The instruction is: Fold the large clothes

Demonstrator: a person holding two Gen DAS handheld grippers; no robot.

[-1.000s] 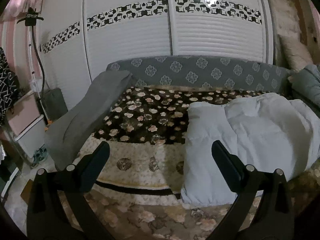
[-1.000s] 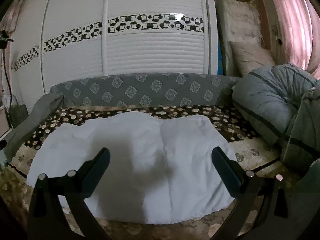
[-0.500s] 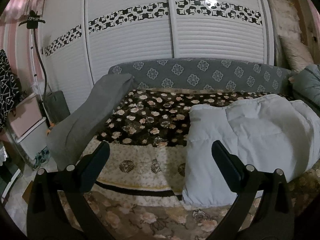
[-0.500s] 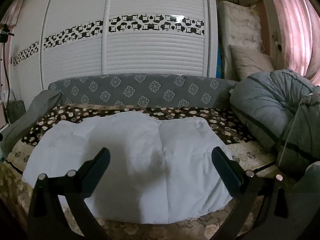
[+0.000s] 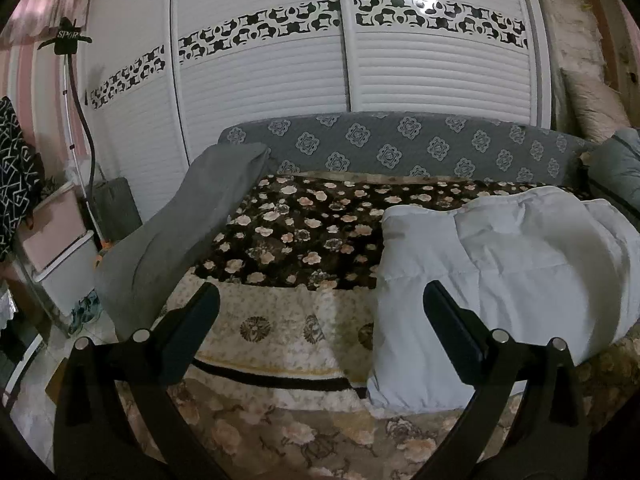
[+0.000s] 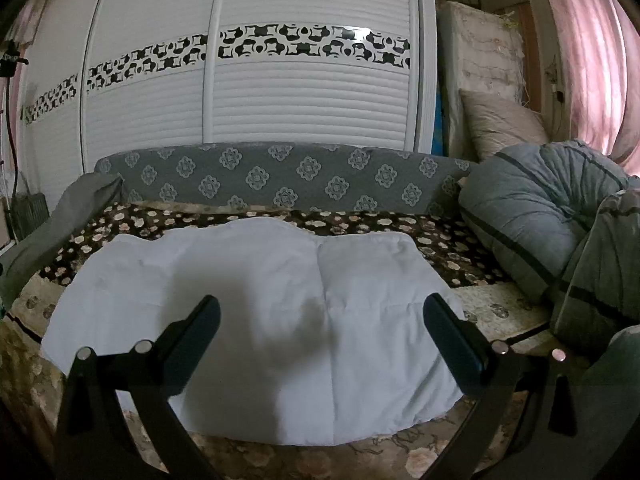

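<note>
- Your left gripper (image 5: 320,308) hung above the near edge of the bed with its two black fingers spread wide and nothing between them; its right finger (image 5: 452,328) covered part of the garment's near left corner.
- Your right gripper (image 6: 320,316) was likewise splayed and empty, and a dark shadow beneath it blurred the cloth's middle.
- The pale white, puffy quilted garment (image 6: 256,320) lay folded flat on the brown floral plush blanket (image 5: 304,236), toward the bed's right side; in the left view its right end was cut off.
- A soft grey-blue padded duvet (image 6: 532,220) was bunched at the far right, partly out of frame.
- A smooth grey draped cloth (image 5: 180,236) slumped over the bed's left end.
- Behind stood a grey medallion-patterned bed rail (image 6: 280,176) and white louvred wardrobe doors (image 5: 440,72).
</note>
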